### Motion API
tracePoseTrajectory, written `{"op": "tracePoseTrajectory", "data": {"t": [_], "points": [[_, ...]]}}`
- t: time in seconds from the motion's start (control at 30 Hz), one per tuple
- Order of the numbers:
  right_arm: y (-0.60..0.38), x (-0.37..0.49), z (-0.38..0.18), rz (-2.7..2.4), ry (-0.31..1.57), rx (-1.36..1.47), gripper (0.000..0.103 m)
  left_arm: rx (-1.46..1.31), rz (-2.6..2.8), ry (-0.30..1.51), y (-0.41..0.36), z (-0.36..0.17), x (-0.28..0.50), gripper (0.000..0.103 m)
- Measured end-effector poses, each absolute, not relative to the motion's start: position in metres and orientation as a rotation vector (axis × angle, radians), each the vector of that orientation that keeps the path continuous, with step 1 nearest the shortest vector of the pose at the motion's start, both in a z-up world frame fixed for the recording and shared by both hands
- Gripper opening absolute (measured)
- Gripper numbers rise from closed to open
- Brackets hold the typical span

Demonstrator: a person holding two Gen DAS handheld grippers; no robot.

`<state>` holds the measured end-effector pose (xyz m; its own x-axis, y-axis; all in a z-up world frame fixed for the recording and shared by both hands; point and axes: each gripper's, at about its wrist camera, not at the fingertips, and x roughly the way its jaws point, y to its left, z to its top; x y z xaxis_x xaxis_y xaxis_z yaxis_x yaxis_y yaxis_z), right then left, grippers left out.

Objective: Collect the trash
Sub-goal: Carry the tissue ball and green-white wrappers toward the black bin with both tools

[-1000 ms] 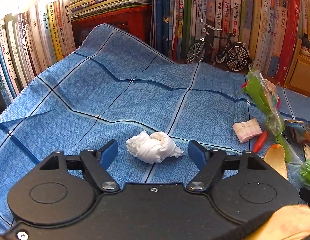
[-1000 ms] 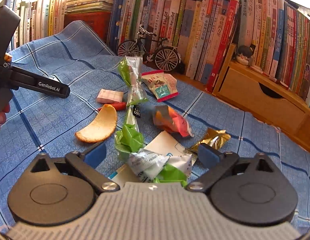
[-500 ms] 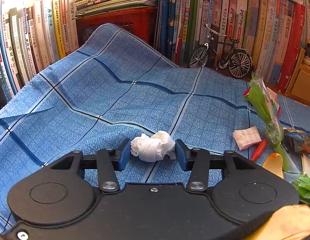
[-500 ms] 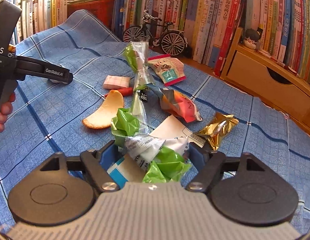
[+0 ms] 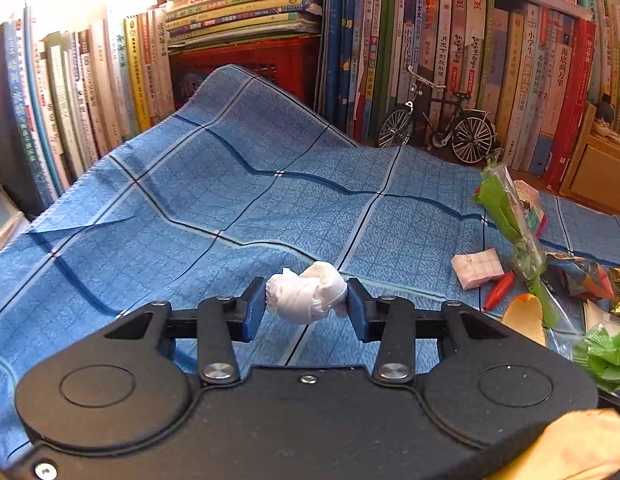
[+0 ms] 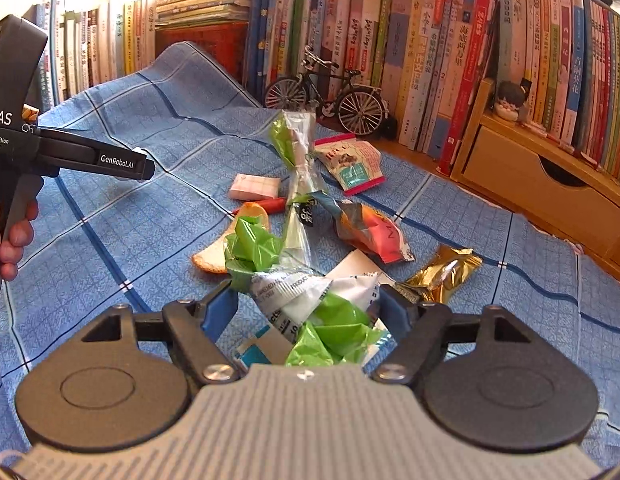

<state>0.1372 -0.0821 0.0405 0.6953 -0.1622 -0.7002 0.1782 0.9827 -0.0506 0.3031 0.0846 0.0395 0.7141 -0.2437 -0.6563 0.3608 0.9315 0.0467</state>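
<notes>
Underneath it all, the blue checked cloth (image 5: 238, 200) runs up to the books. My right gripper (image 6: 308, 300) clamps the green-and-white wrapper (image 6: 310, 300) — its long axis crosswise between the pads. My left gripper (image 5: 306, 306), jaws closing, pinches the white tissue wad (image 5: 306, 298) — longer side to side, just above the cloth.

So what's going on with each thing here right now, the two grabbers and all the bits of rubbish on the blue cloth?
left gripper: closing on the white tissue wad, pads pressing it.
right gripper: clamped on the green and white wrapper bundle.
gold wrapper: crumpled, lying loose on the cloth.
orange snack bag: crumpled, loose.
red-edged packet: flat, loose.
pink folded paper: loose.
blue cloth: rumpled, draped up against the books.
</notes>
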Motion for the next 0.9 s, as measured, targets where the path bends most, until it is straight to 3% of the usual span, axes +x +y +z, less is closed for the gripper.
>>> {"op": "tracePoseTrajectory", "data": {"t": [0.9], "points": [[0.013, 0.071, 0.079, 0.153, 0.693, -0.09, 0.078, 0.037, -0.066, 0.685, 0.194, 0.085, 0.141, 0.04]]}}
